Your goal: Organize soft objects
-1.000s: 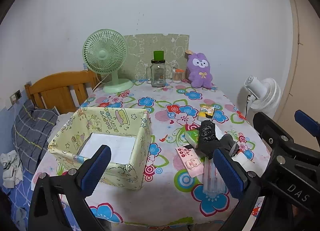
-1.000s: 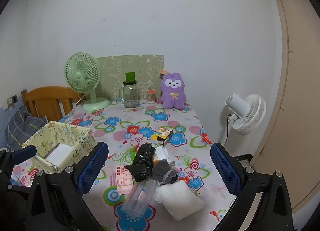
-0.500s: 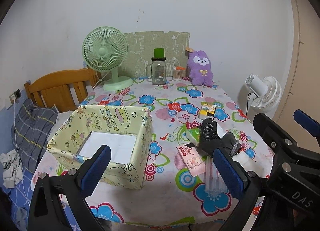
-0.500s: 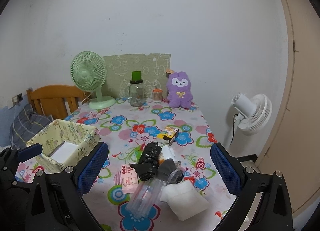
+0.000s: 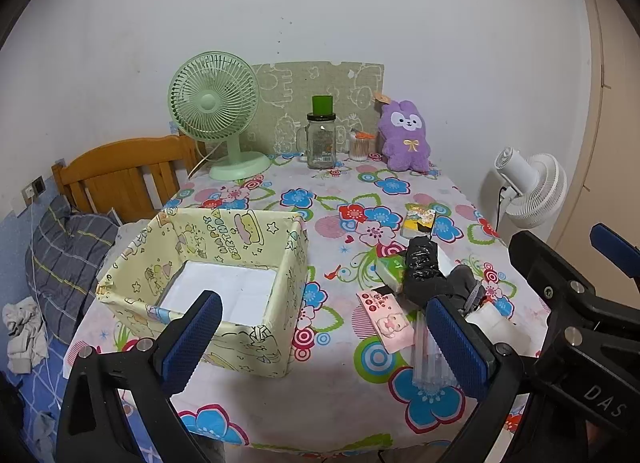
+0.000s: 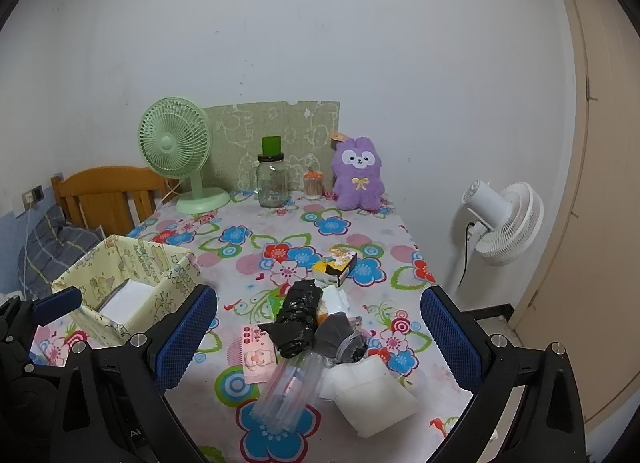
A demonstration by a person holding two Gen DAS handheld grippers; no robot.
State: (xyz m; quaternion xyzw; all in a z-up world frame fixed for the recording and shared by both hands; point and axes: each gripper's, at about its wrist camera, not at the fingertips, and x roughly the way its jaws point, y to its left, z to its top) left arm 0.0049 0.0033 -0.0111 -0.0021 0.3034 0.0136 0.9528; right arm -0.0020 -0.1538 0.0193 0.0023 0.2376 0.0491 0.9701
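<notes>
Two grippers hover above the near edge of the table (image 5: 332, 415), both spread wide and holding nothing: the left gripper (image 5: 324, 339) over the yellow box (image 5: 256, 347), the right gripper (image 6: 318, 335) over the pile. From the right wrist view, the soft things lie around 6 o'clock: a black bag roll (image 6: 298, 317), a grey cloth (image 6: 340, 337) touching it, and a white pad (image 6: 370, 399) at 5 o'clock. A clear tube pack (image 6: 290, 391) leans on the heap, so a careless pinch may drag it along or knock the pink card (image 6: 258, 355) aside. The purple plush (image 6: 358, 175) sits far off at 12 o'clock, a long reach past the glass jar (image 6: 272, 183)
</notes>
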